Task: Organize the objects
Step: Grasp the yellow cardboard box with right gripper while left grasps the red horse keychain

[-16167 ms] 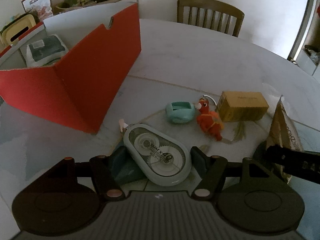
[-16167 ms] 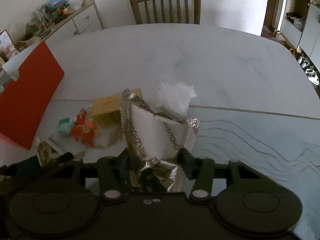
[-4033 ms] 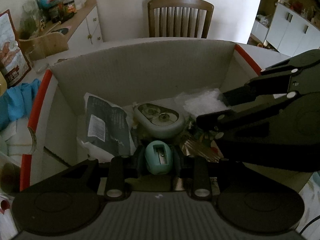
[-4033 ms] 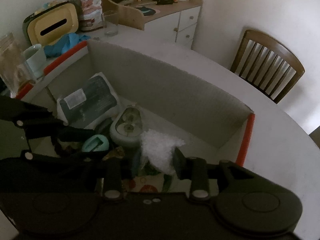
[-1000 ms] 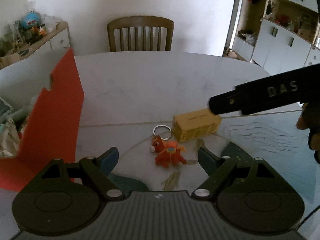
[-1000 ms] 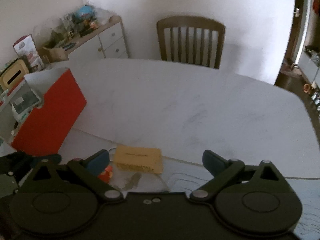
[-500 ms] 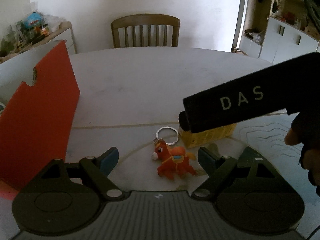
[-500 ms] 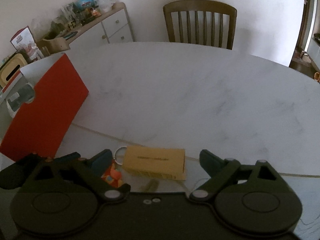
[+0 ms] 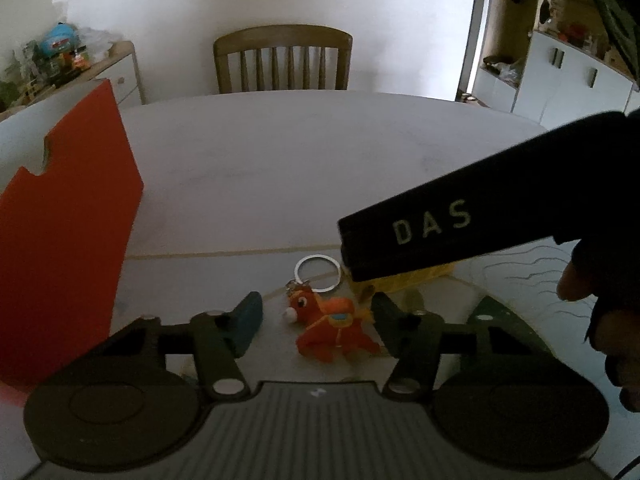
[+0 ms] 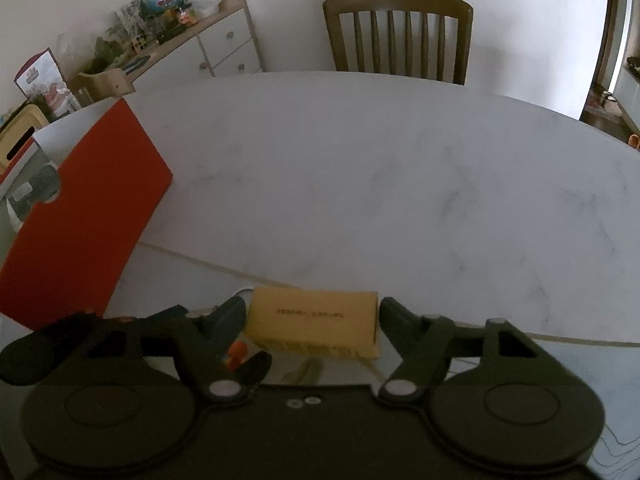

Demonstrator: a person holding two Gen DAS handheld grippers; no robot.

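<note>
- The red box point(image 9: 60, 248) stood at the far left of the bench point(image 9: 320, 160), its cut-out wall facing the horse keyring; a packet showed inside it in the right wrist view.
- Right of the box, the left gripper point(image 9: 316, 316) had sunk over the orange horse keyring point(image 9: 336, 332). Its jaws had just been closing; the horse lay between them, with a clear gap on the left side, so they had not yet clamped.
- The horse was a soft orange figure lying on its side, white muzzle toward the box, its steel ring point(image 9: 318, 274) flat on the bench just beyond its head.
- Just right of the horse, the right gripper point(image 10: 312, 316) had dropped over the yellow carton point(image 10: 314, 328). Its jaws had also just been closing and flanked the carton's short ends with slim gaps left, not gripping.
- The carton was a small oblong cardboard box with a line of dark print on top, lying flat.
- Judging by this, both pickups were about to finish together; these two looked like the last loose items outside the box.
</note>
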